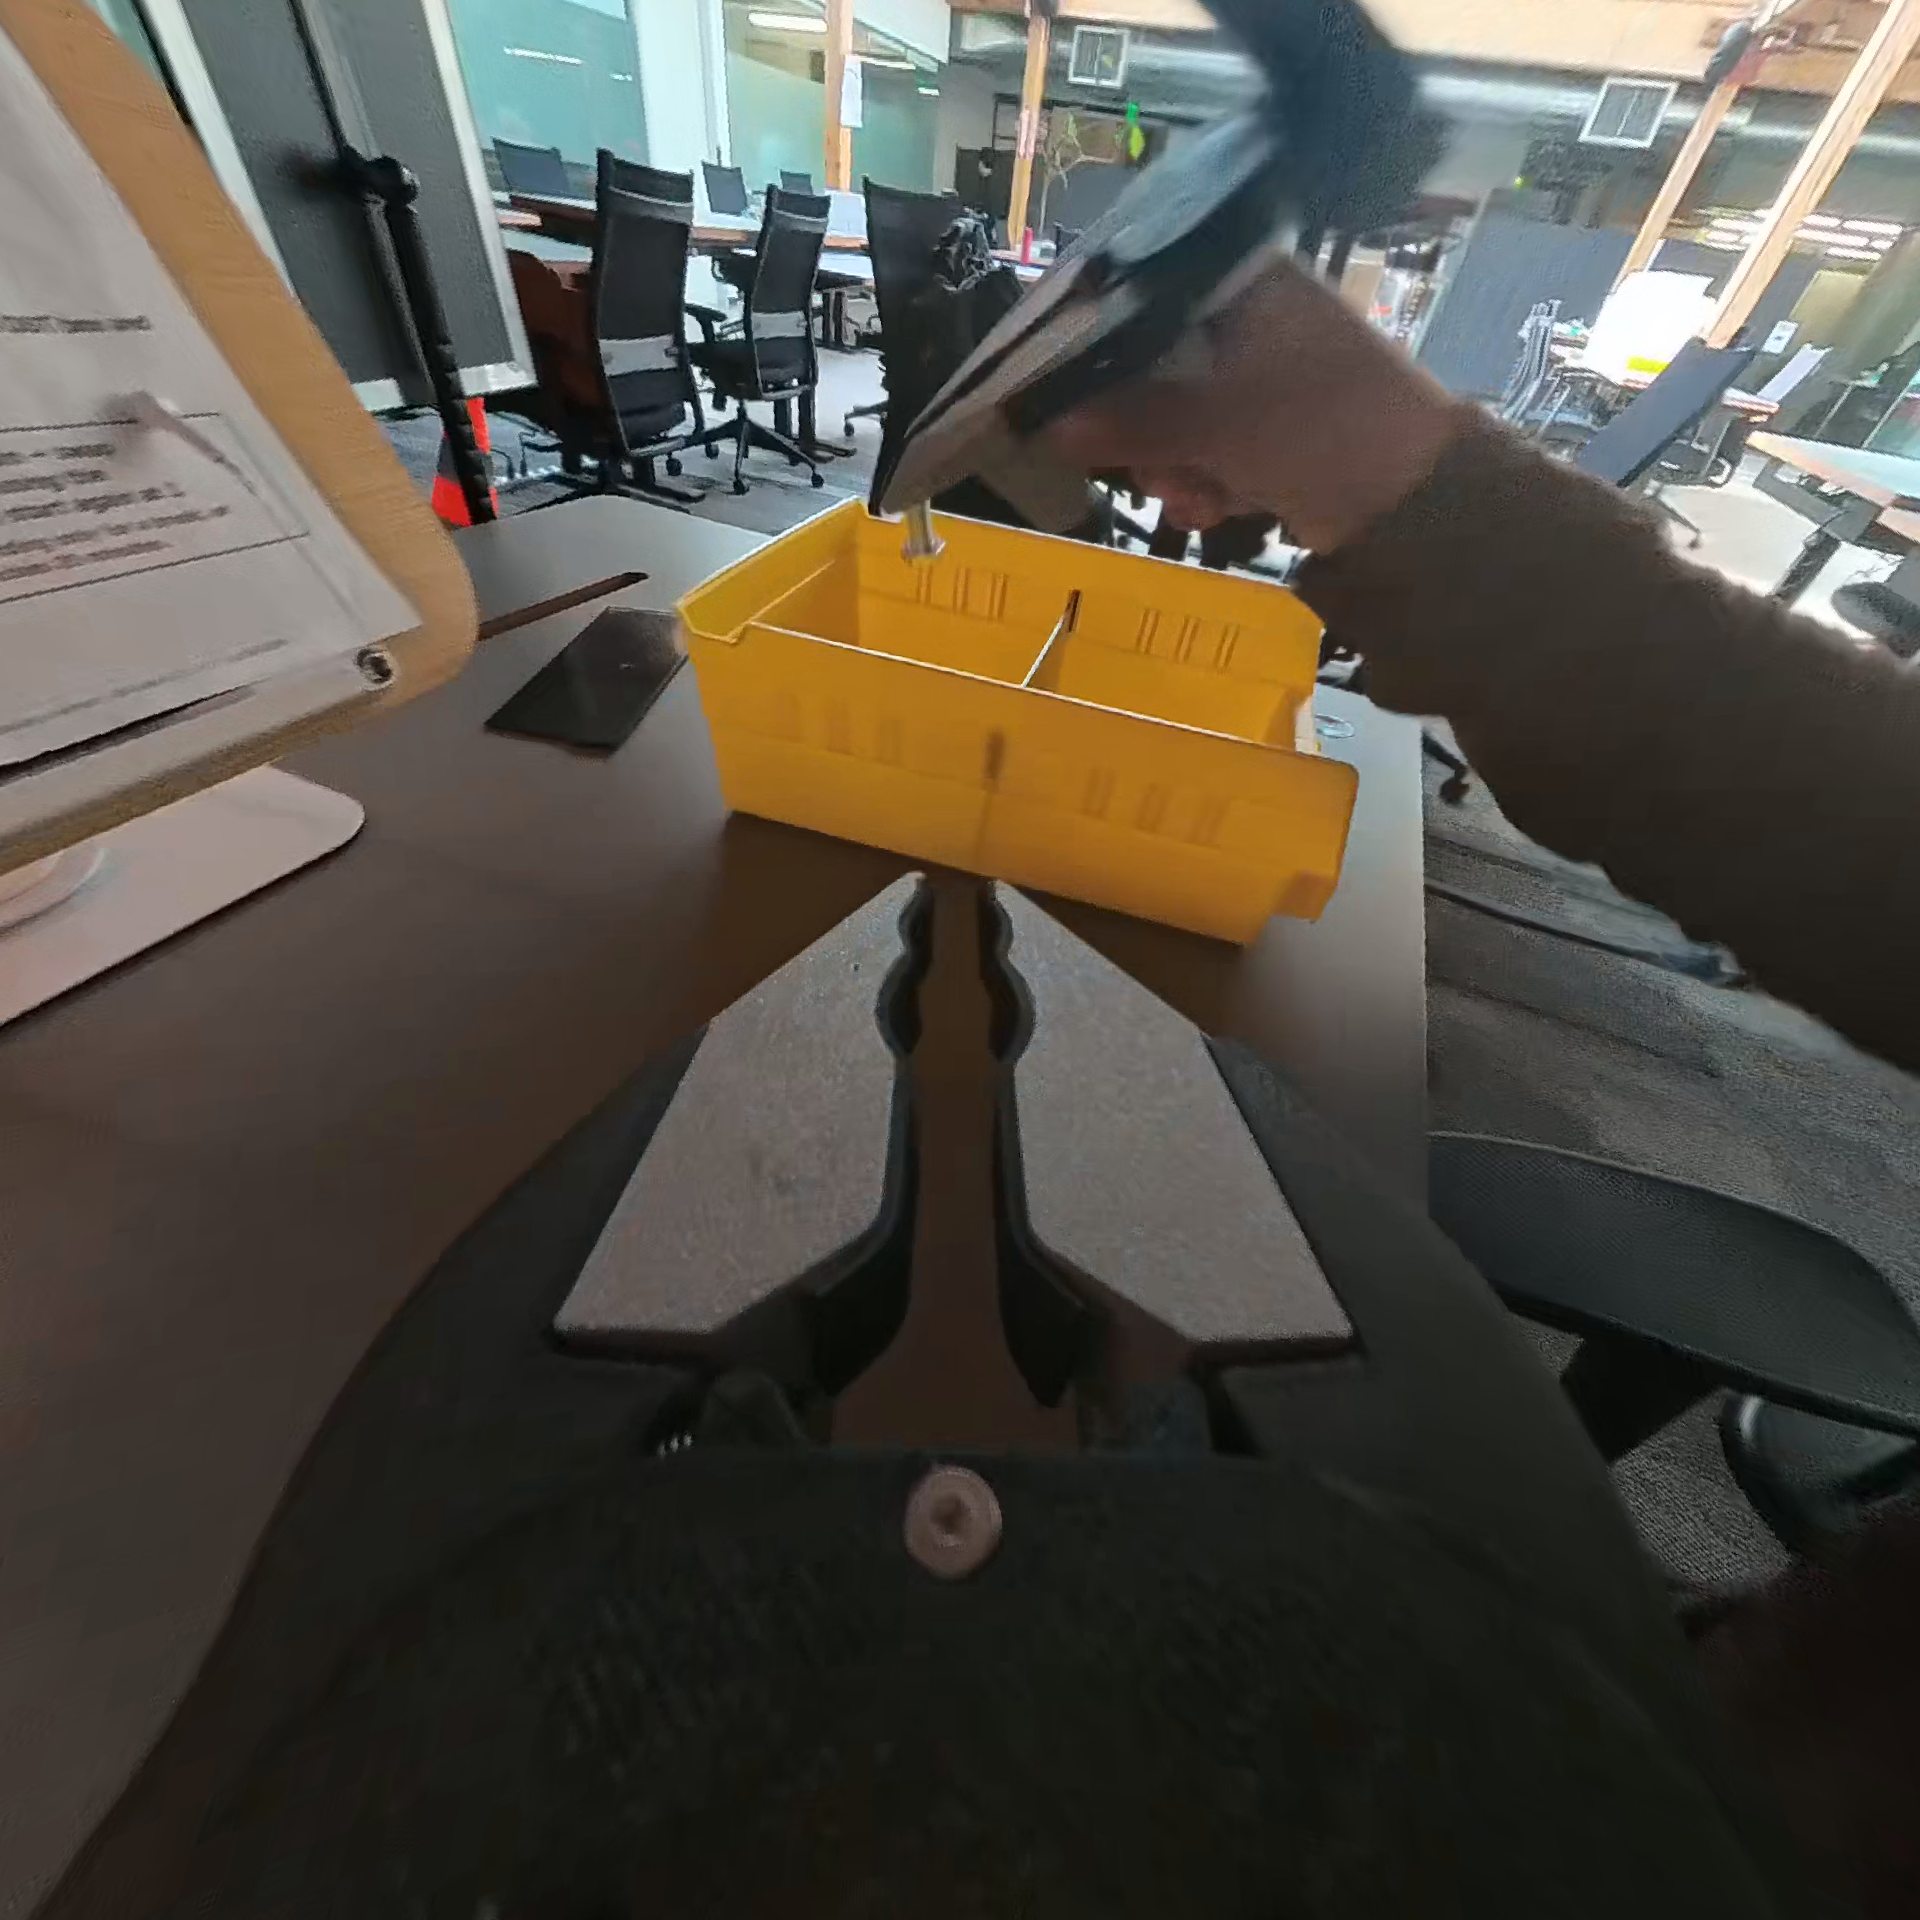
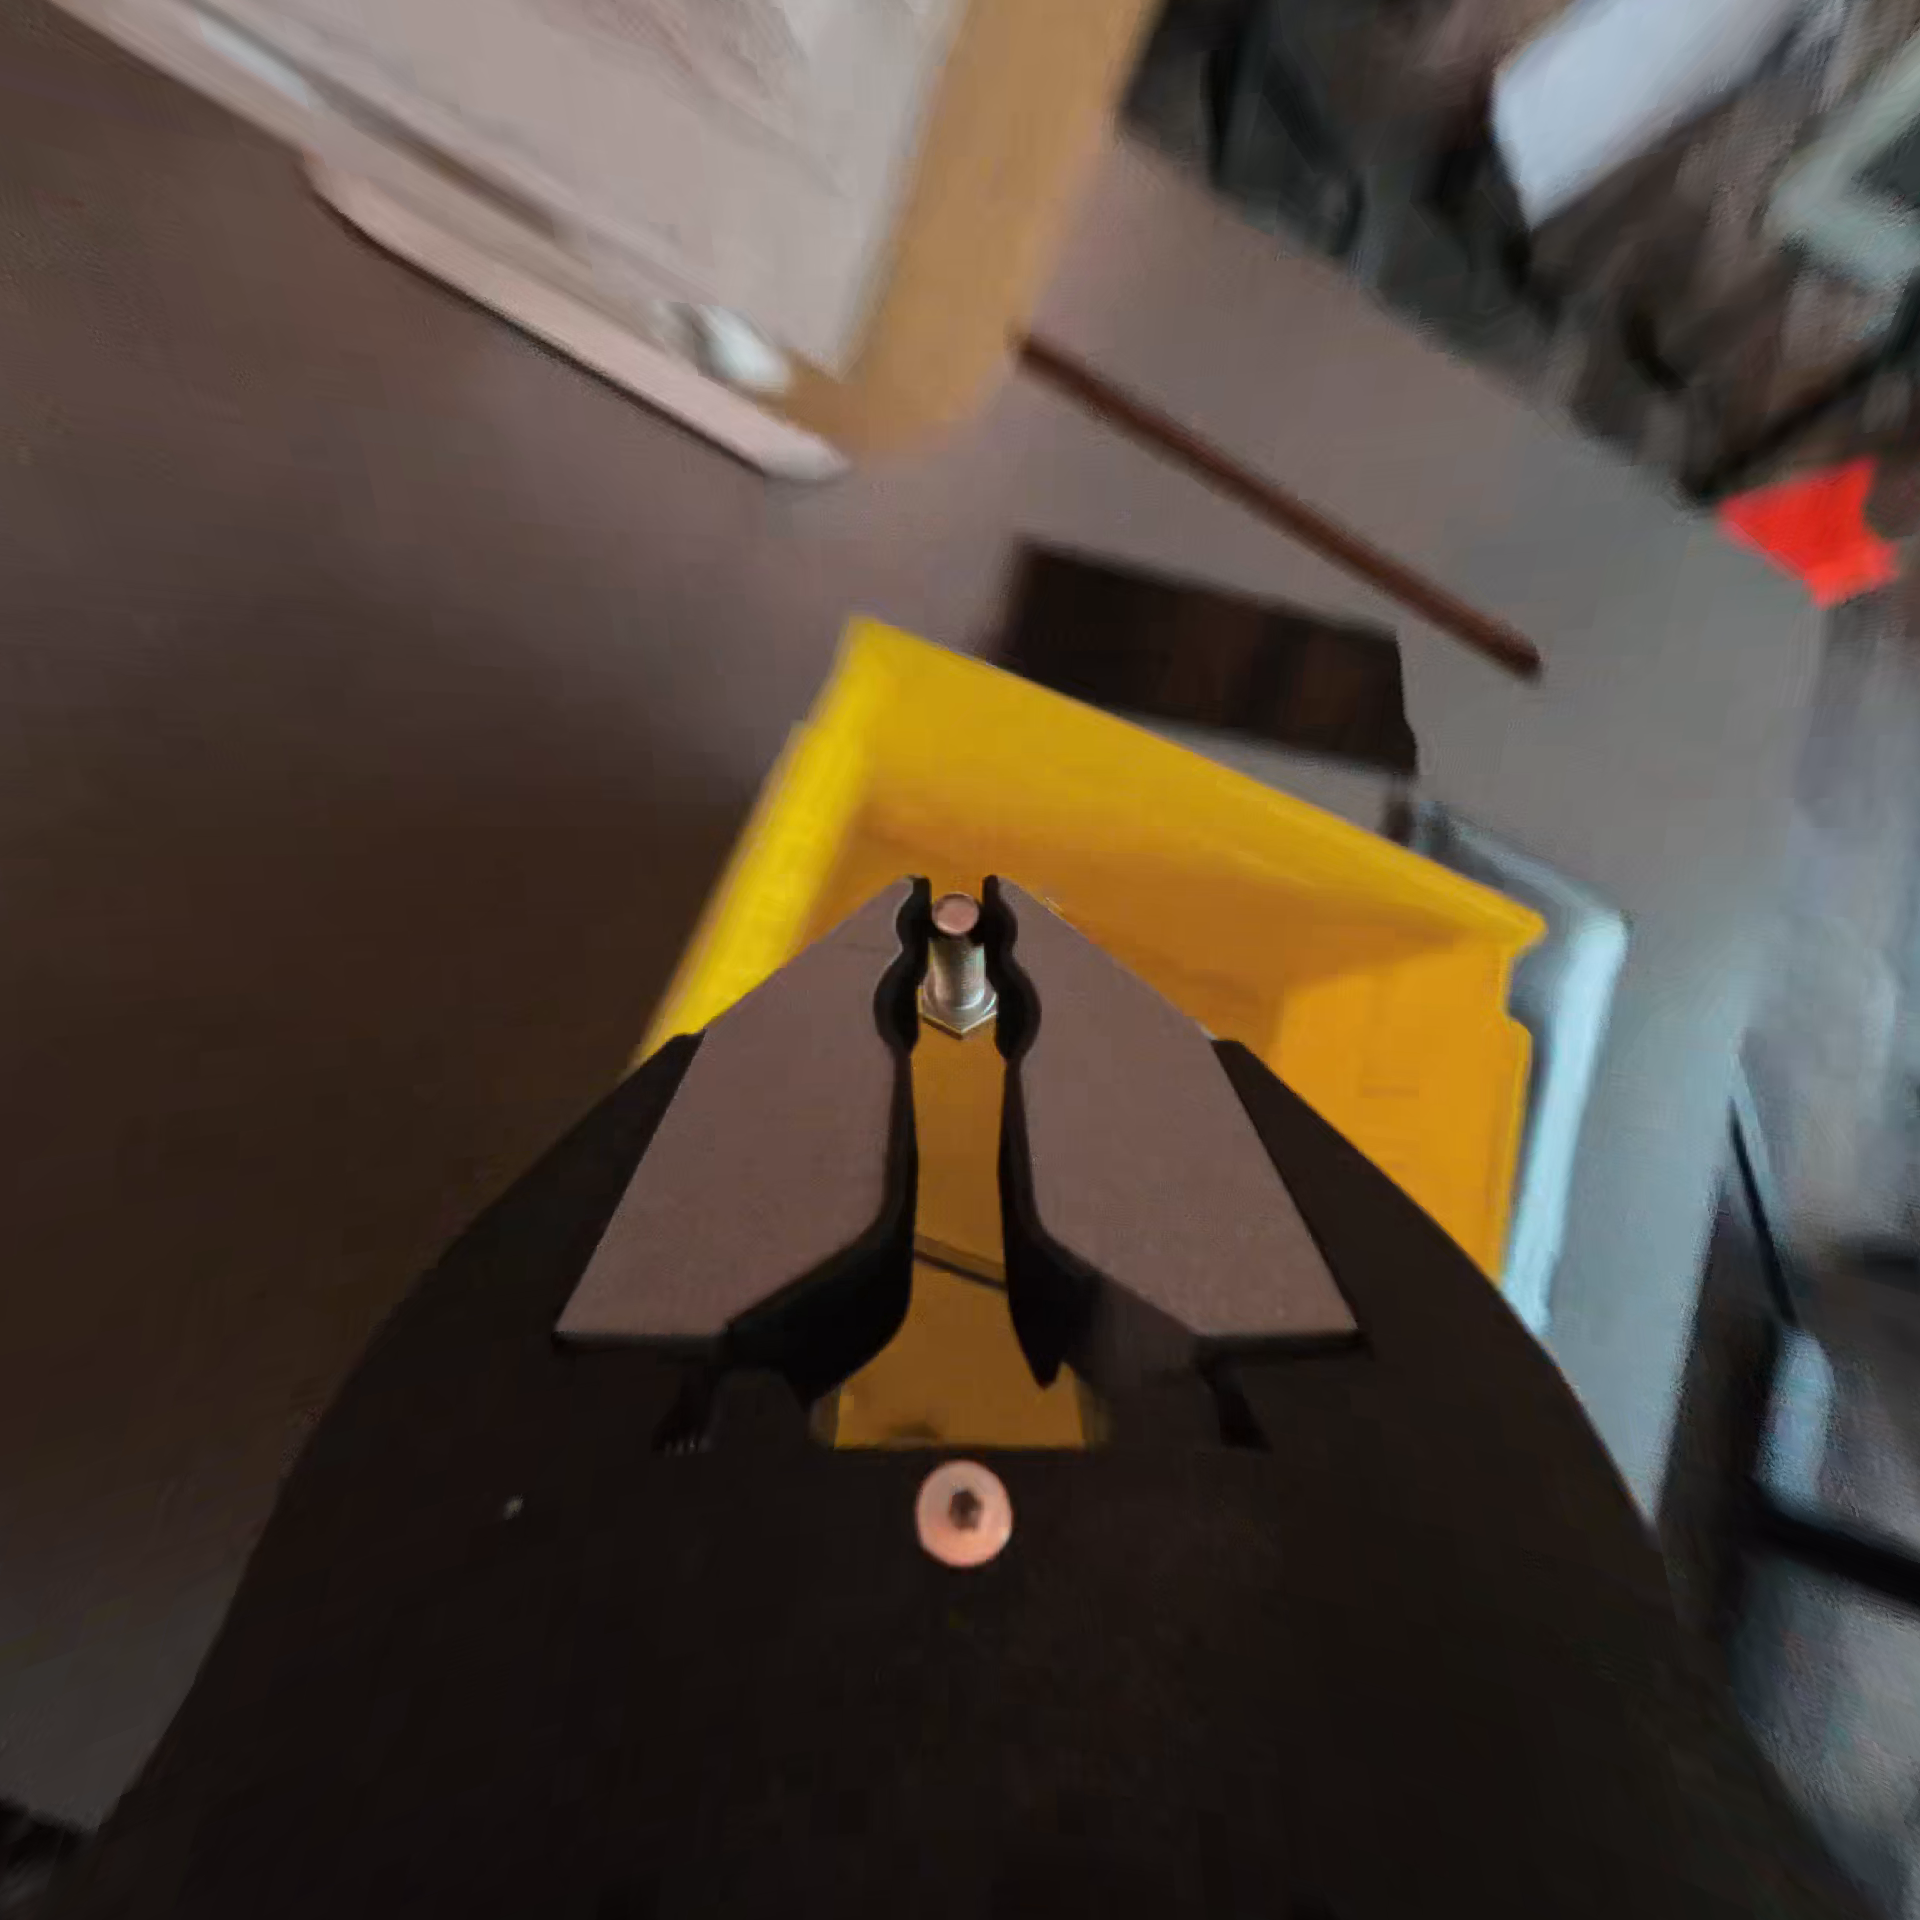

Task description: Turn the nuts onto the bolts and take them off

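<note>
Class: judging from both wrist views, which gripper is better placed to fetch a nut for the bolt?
Left. The left gripper is empty, jaws slightly apart, just short of the yellow bin. The right gripper already clamps the bolt above the bin.

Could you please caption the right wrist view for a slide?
Right gripper clamps a bolt above the yellow bin.

1. Your left tool [image 1: 954, 914] is matte black, with two wedge-shaped fingers [image 1: 769, 1143] faced in grey, gritty panels.
2. The inner edges of its fingers are wavy, scalloped black plastic.
3. A round silver screw [image 1: 952, 1525] sits in the middle of its black base.
4. Your right tool [image 2: 953, 902] has the same build and its own screw [image 2: 963, 1512].
5. Your sleeve [image 1: 1621, 727] is dark brown.
</note>
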Motion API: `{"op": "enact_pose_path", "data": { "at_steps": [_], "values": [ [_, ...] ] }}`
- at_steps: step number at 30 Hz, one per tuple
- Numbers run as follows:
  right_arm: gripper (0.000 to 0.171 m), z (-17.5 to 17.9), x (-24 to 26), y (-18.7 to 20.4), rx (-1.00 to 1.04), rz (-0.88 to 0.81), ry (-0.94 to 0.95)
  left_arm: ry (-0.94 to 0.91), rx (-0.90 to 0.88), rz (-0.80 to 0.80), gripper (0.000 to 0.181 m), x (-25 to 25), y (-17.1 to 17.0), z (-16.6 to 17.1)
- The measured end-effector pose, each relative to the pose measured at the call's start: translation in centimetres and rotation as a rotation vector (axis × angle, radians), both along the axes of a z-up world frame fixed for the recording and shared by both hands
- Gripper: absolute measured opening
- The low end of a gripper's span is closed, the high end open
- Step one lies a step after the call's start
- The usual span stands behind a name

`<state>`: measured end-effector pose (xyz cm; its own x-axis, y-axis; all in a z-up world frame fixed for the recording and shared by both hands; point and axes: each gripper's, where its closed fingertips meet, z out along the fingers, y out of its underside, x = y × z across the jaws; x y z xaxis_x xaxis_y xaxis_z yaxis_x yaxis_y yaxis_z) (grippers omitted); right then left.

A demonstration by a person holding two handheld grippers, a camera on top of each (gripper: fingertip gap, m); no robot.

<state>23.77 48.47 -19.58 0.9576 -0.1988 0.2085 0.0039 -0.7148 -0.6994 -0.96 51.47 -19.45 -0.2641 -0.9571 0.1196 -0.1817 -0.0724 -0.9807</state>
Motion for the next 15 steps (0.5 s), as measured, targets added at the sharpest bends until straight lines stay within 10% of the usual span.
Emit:
{"op": "enact_pose_path", "data": {
  "at_steps": [6,15],
  "values": [
    [0.013,-10.1,4.2,-0.7,-0.452,-0.091,0.084,0.013,-0.003,0.061,0.014,-4.5,3.3,1.1],
    [0.026,0.8,-2.1,1.2,-0.115,0.002,-0.075,0.08,0.155,0.343,0.014,-19.6,16.5,6.1]
  ]
}}
